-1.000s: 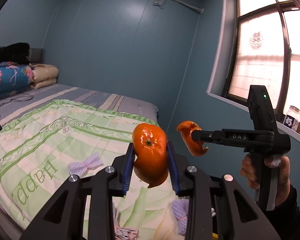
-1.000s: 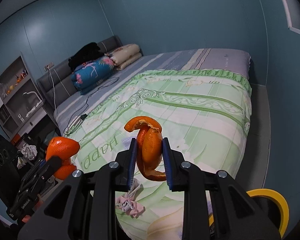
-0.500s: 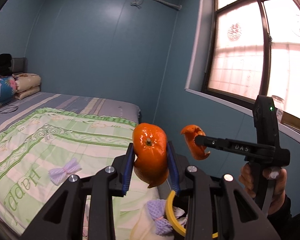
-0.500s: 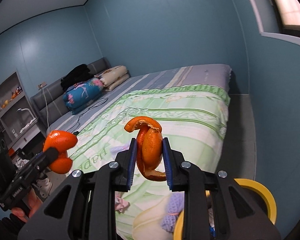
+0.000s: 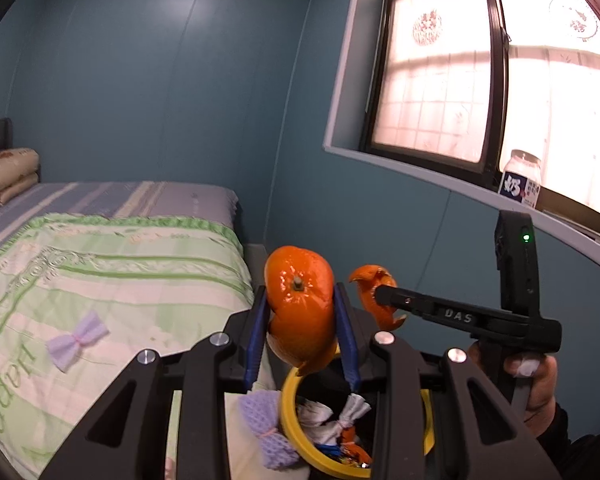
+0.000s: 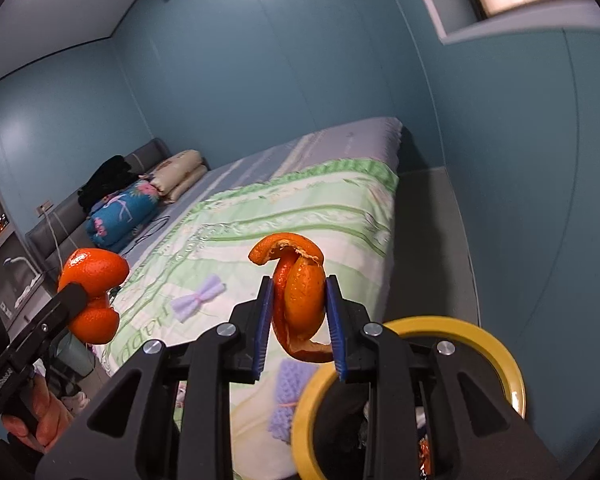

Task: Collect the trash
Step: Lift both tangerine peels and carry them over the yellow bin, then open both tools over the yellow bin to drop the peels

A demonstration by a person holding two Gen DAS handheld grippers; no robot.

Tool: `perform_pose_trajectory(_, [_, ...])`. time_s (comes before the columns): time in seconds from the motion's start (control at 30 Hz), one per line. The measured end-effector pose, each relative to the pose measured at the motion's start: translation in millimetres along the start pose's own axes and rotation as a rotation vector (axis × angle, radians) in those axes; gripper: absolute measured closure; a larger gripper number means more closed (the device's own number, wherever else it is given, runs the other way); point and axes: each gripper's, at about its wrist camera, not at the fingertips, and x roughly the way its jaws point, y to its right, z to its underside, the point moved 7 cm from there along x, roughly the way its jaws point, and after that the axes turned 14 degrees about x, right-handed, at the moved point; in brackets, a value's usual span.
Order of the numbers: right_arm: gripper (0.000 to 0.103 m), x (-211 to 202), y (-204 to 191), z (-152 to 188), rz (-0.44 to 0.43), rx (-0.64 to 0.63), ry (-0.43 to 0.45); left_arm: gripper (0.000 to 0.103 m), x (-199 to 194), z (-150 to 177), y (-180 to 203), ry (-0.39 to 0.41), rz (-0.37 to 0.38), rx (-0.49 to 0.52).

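- Left gripper (image 5: pixel 301 320) is clamped on a large orange peel (image 5: pixel 300 312).
- Right gripper (image 6: pixel 300 322) is clamped on a curled peel strip (image 6: pixel 298 304).
- Both hang above the yellow-rimmed bin (image 6: pixel 496 344) beside the bed (image 6: pixel 300 216).

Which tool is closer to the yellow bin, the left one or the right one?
Hard to tell. The left tool and the right tool each hold orange peel just above the round yellow-rimmed trash bin.

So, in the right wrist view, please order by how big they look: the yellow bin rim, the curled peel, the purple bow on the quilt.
1. Bin rim, clearly largest.
2. Curled peel in the right gripper.
3. Purple bow, smallest.
The bow lies farther from the camera, so its real size against the peel is unsure.
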Motion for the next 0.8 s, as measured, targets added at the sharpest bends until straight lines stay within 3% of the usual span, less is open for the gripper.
perform_pose_trajectory(0.4, [0.078,28,74,13,0.059,0.138,-0.059,0.073,77,38,40,-0.144,0.126,-0.005])
perform_pose_trajectory(0.63, [0.074,33,93,18,0.07,0.177,-0.075,0.07,109,61,54,-0.216,0.179,-0.014])
perform_pose_trajectory(0.7, [0.07,32,98,16,0.073,0.194,-0.069,0.066,112,65,56,-0.221,0.194,-0.026])
perform_pose_trajectory(0.77, [0.06,29,104,13,0.07,0.225,-0.052,0.049,110,67,55,-0.21,0.195,-0.035])
perform_pose_trajectory(0.8, [0.057,28,107,12,0.079,0.235,-0.043,0.046,109,67,57,-0.199,0.199,-0.03])
